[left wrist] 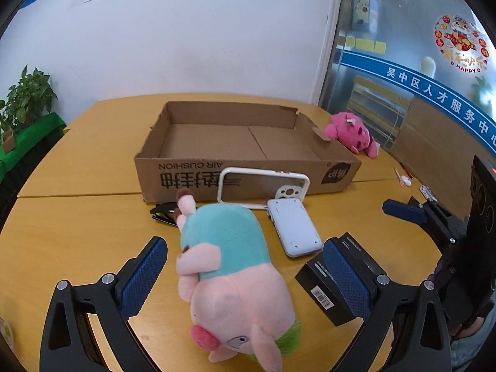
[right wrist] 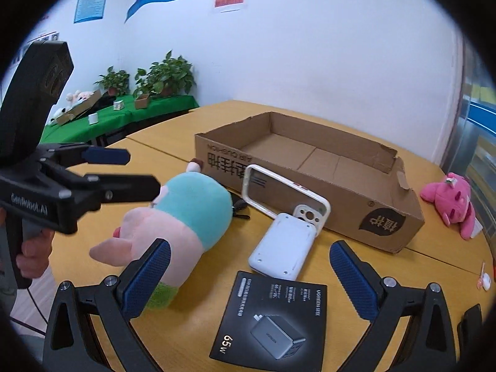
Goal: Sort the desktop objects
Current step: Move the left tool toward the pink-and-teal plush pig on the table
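Observation:
A pink and teal plush pig (left wrist: 229, 266) lies on the wooden table between the fingers of my open left gripper (left wrist: 245, 272); it also shows in the right wrist view (right wrist: 173, 226). A black charger box (right wrist: 269, 319) lies under my open right gripper (right wrist: 249, 274), and beside the left gripper's right finger in the left wrist view (left wrist: 334, 282). A pale blue device (left wrist: 294, 226) and a white phone case (left wrist: 263, 186) lie in front of the empty cardboard box (left wrist: 248, 142). A magenta plush (left wrist: 350, 133) lies right of the box.
Black glasses (left wrist: 162, 212) lie left of the pig by the box. A small pink and white item (left wrist: 403, 179) sits at the table's right edge. Potted plants (right wrist: 164, 77) stand on a green-covered side table at the left.

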A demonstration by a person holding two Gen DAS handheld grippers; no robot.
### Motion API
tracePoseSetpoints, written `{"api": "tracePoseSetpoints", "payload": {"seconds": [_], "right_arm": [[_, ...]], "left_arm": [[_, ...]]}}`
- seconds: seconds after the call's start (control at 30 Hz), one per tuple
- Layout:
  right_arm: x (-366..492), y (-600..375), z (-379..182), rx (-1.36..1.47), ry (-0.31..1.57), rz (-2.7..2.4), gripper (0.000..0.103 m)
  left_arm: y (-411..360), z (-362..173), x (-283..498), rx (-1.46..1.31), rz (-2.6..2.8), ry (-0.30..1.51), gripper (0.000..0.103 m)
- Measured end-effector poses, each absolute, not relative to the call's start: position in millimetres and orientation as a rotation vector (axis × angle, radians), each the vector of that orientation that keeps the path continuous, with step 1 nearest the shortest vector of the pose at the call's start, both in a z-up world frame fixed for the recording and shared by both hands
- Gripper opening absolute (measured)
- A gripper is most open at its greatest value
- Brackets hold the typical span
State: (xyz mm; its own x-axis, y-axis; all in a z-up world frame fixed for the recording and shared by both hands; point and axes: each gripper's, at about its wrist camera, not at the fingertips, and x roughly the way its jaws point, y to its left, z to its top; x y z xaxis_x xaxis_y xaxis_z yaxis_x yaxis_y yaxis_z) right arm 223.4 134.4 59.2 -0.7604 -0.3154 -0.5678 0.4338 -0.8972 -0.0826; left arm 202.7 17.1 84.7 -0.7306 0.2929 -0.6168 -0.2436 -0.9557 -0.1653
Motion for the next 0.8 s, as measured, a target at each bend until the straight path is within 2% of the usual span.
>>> {"api": "tracePoseSetpoints", "payload": {"seconds": [0.2, 0.4, 0.8], "right_arm": [[217.0, 141.9, 56.0, 0.836, 0.185, -2.595, 0.102], [211.2, 143.4, 52.8, 0.865, 0.153, -2.59, 0.102], [199.3, 143.3, 48.7, 0.905, 0.12, -2.553, 0.102]], "left_arm": [[16.5, 81.4, 200.5, -0.983, 2.657, -0.169, 0.102], [11.1, 69.1, 193.4, -1.063, 2.615, -0.231, 0.102], [11.8, 57.1, 205.8, -1.115, 2.588, -0.225, 0.102]]}}
